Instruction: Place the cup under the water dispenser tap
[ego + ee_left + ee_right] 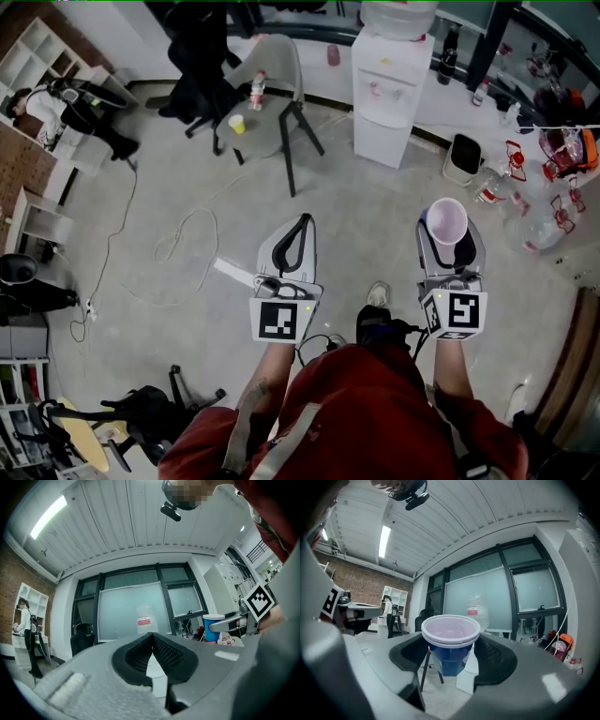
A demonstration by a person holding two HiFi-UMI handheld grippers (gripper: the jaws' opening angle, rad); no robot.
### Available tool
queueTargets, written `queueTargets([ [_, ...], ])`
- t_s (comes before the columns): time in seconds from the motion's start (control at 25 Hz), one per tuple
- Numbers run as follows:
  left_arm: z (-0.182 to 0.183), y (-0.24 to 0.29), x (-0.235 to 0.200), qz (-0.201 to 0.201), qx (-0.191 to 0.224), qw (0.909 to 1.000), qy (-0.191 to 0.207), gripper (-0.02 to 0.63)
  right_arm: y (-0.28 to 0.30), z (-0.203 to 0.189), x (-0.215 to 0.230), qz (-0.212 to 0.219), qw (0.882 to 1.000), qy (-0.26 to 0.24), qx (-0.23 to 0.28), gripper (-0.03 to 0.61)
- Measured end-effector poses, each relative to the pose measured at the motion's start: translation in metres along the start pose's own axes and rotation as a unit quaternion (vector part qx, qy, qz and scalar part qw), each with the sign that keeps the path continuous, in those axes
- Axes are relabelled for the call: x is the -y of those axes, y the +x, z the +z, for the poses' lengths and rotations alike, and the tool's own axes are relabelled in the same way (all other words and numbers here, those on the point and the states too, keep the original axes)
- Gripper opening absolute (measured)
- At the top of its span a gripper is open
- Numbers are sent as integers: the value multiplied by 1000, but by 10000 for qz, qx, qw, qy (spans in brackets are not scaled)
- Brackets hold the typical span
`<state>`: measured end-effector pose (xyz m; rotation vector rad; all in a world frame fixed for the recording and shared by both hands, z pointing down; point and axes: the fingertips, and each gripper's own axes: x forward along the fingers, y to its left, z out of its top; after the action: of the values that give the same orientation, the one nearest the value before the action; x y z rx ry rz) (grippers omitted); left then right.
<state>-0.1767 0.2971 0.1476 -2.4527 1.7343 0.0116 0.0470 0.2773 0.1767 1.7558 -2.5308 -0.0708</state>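
Two hand-held grippers are held level over a grey, smooth concrete floor [169,197].

Materials: both hand-held grippers are grey moulded plastic with black ribbed pads [166,651]. The cup [451,637] is round and tapered, thin plastic, blue outside, pale inside, with a rolled white rim. The water dispenser [392,89] is a white box-shaped cabinet with a clear bottle on top.

Left hand-held gripper [151,635]: its jaw tips are closed together and touching, and nothing is held between them.

Right hand-held gripper [452,654]: the jaws are spread wide and closed on the cup, with the pads against its sides. The cup is held upright, mouth up, off the floor.

Position: the cup [446,219] is well apart from the water dispenser, which stands by the far wall.
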Motion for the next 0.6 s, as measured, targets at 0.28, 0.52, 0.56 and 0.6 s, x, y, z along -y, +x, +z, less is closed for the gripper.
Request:
queueTargets([
  [0.28, -10, 86, 9, -78, -100, 9999, -41, -2, 61, -8, 58, -13, 10000, 60, -64, 299],
  [0.52, -16, 160, 26, -184, -141, 9997, 53, -2, 105, -19, 107, 11, 9999, 101, -118, 299],
  [0.56, -18, 172, 29, -192, -159, 9997, 48, -2, 112, -21, 115, 19, 9999, 105, -135, 299],
  [0.6, -19, 183, 31, -200, -180, 9996, 46, -2, 119, -23, 124, 23, 9998, 117, -155, 299],
])
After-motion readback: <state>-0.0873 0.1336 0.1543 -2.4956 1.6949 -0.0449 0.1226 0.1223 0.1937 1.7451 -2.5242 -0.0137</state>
